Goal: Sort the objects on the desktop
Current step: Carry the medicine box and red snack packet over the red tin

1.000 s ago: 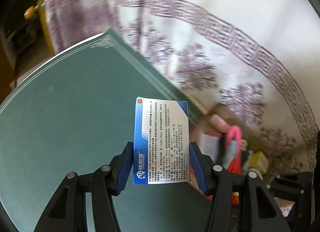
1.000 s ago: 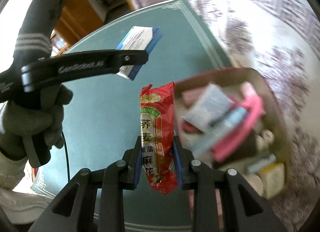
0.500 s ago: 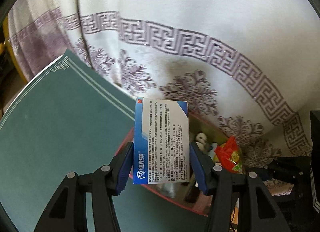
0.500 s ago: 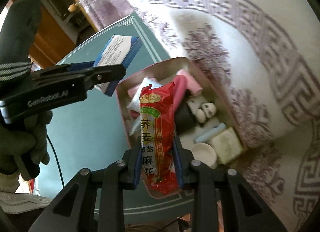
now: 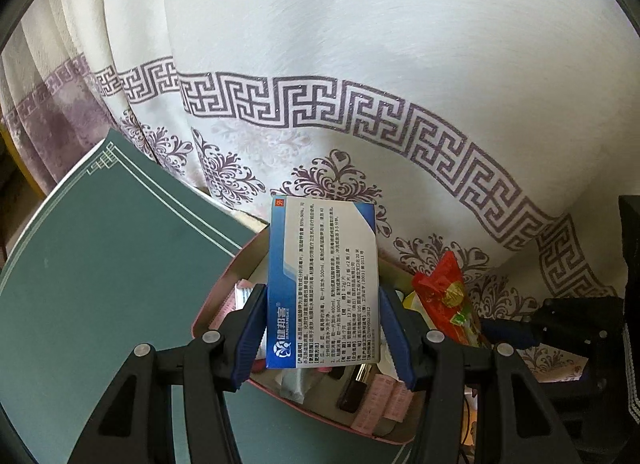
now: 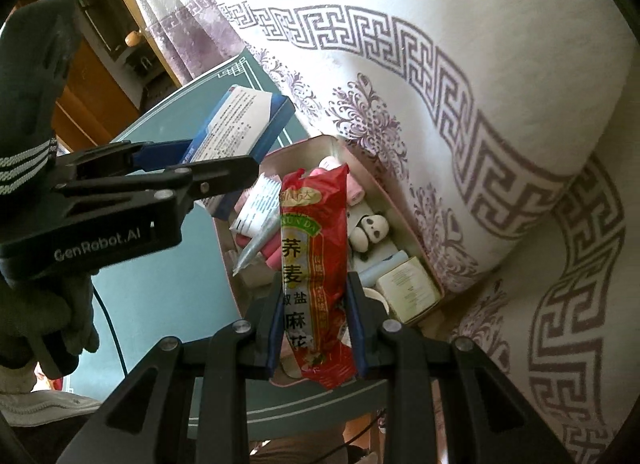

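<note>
My left gripper (image 5: 322,328) is shut on a blue and white medicine box (image 5: 324,284) and holds it above the near end of a pink tin box (image 5: 208,308). The medicine box (image 6: 240,123) also shows in the right wrist view. My right gripper (image 6: 314,320) is shut on a red snack packet (image 6: 314,264) and holds it upright above the tin (image 6: 378,179), which lies on the green table mat (image 6: 160,284). The tin holds several small items, among them a panda figure (image 6: 372,227) and a cream box (image 6: 408,288).
A white curtain (image 5: 360,83) with a purple key pattern hangs right behind the tin. The green mat (image 5: 100,264) spreads to the left. A wooden cabinet (image 6: 104,75) stands at the far left. A gloved hand (image 6: 44,316) holds the left gripper.
Both grippers have moved from over the green mat to above the tin, still holding their items. The tin and curtain now fill more of both views.
</note>
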`<state>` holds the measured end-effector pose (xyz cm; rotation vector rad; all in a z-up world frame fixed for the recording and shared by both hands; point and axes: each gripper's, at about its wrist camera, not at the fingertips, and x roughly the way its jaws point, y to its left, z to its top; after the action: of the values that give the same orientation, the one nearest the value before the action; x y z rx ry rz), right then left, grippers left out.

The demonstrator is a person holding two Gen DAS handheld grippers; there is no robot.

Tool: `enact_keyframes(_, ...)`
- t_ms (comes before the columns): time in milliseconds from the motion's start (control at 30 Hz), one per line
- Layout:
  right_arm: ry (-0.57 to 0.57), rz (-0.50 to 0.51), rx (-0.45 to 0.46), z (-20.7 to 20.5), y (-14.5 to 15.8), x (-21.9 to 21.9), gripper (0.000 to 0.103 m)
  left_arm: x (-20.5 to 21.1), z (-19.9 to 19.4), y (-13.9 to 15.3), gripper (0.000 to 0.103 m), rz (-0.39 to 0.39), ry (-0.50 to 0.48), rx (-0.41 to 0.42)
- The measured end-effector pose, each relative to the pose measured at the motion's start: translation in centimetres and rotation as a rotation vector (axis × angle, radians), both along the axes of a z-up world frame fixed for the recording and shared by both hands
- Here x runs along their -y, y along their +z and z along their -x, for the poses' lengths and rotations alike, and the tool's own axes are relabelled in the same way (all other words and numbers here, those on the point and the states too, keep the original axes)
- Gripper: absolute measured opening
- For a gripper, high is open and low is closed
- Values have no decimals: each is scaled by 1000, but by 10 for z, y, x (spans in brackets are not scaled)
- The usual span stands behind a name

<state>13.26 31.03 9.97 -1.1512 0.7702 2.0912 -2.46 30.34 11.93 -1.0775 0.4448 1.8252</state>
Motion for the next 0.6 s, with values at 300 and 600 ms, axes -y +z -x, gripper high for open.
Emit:
enact_keyframes(300,16,-23,4,1,1,-1,30,-4,-4,2,56,8,3,-14)
enact_keyframes(600,15,-21,4,-2,2,-1,30,-6,-5,1,56,17,-15,-16)
